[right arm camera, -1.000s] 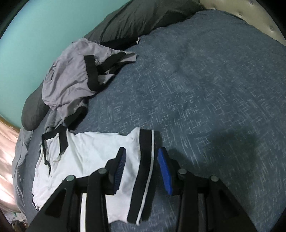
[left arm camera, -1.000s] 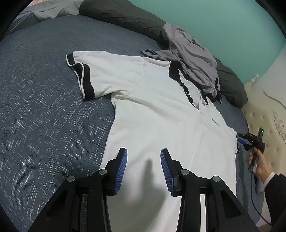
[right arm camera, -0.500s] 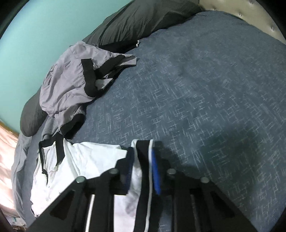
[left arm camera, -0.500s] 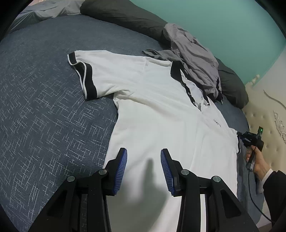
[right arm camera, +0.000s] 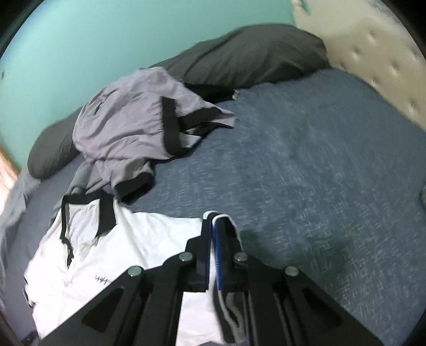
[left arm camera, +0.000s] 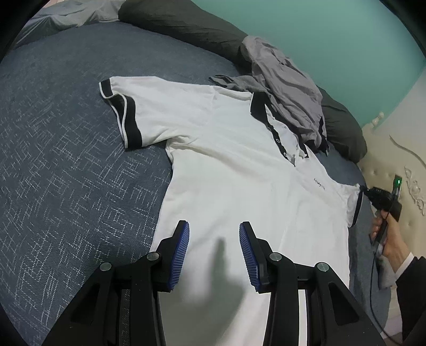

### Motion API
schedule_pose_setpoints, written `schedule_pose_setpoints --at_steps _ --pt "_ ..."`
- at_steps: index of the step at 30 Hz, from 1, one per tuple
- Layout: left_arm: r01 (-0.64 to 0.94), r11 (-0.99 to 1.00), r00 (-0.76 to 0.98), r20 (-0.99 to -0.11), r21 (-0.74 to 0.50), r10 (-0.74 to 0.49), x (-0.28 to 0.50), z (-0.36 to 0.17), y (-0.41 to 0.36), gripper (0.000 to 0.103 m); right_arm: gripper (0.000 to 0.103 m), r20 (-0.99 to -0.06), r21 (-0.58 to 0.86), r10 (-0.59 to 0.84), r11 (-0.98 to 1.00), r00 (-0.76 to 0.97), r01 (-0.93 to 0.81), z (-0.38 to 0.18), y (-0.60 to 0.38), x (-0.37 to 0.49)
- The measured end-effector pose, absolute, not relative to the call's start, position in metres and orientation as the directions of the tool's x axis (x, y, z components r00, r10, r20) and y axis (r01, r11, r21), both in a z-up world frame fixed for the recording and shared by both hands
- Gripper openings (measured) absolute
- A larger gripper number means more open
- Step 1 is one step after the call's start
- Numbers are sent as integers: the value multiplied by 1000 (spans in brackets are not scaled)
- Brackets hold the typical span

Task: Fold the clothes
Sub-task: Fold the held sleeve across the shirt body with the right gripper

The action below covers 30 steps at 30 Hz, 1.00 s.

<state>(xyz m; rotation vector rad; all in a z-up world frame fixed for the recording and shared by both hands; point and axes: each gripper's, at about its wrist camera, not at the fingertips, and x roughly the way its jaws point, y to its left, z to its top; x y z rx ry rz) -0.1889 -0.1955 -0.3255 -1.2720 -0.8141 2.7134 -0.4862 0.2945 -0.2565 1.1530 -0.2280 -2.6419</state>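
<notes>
- bed w/ blue-grey patterned bedspread fills both views; teal wall behind, cream tufted headboard at the side.
- dark grey pillows run along the wall edge of the bed.
- white polo shirt lies flat, front up, across the bedspread; black collar, black button placket, small dark logo on the chest.
- its one sleeve is spread out flat, black cuff w/ white piping.
- crumpled grey garment w/ black trim sits by the pillows, overlapping the polo's collar area.
- my left gripper hangs above the shirt's lower part, blue pads spread apart, nothing btwn them, not touching the cloth; its shadow falls on the fabric.
- my right gripper has its pads pressed together on the polo's other sleeve cuff; the black-and-white trim is pinched up off the bed.
- from the left cam i see the hand in a dark sleeve holding that gripper at the shirt's far edge.
- right view is blurred, so fine detail there is unclear.
</notes>
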Motion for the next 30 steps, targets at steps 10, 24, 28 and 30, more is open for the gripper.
schedule_pose_setpoints --at_steps 10,24,28,30 --pt "183 -856 -674 -695 -484 248 -188 -321 -200 43 3 -750 76 -260 -947 -608 311 -252 167 -444" --pt "180 -849 -674 -691 -497 262 -188 -321 -200 43 4 -823 26 -224 -933 -521 358 -289 94 -418" --pt "179 -847 -677 -688 -500 263 -188 -320 -200 43 5 -821 104 -286 -925 -494 364 -278 101 -408" --pt "179 -847 -678 -686 -501 263 -188 -319 -201 43 6 -809 161 -338 -914 -481 372 -270 111 -401"
